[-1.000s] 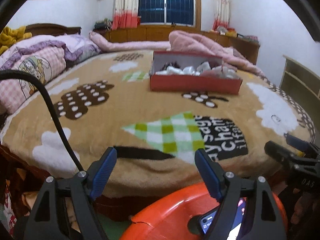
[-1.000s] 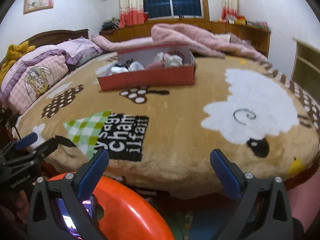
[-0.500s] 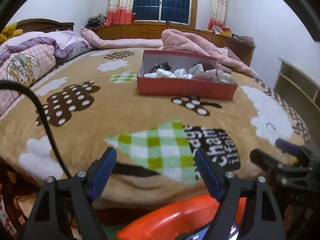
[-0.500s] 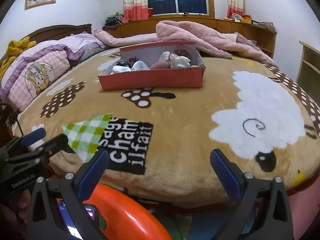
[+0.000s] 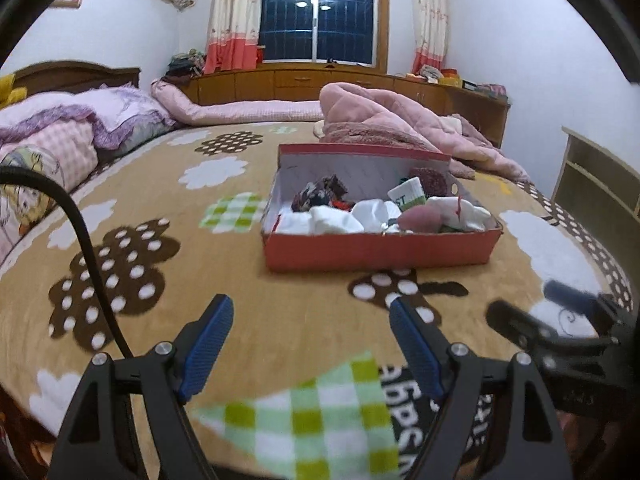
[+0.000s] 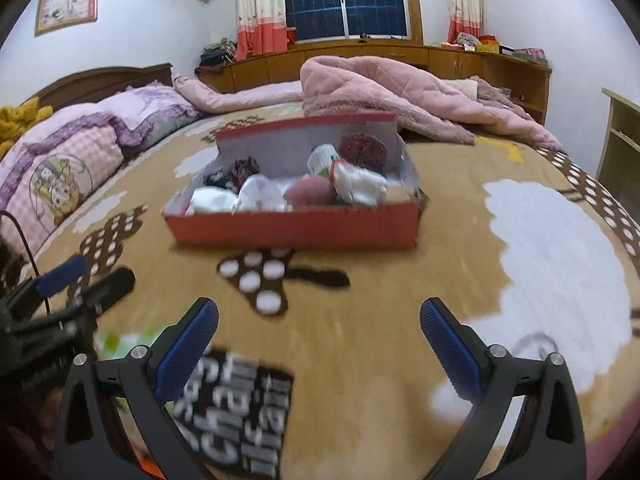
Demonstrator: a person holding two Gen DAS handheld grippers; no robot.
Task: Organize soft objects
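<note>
Moved: both grippers have come forward over the bed; the orange seat has gone from the bottom edge.
Left gripper (image 5: 308,344): lower centre, jaws wide, empty.
Right gripper (image 6: 318,338): lower centre, likewise.
Red box (image 5: 380,248): mid-frame, well apart.
Rolled socks (image 5: 334,219): inside it.
Advice: approach low, pick one roll.

Red box (image 6: 296,226) (rolled socks (image 6: 260,196) inside), tan blanket (image 6: 400,300)

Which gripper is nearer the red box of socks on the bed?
Neither clearly. The left gripper and right gripper both hang open over the blanket, short of the red box, side by side and about equally far.
</note>
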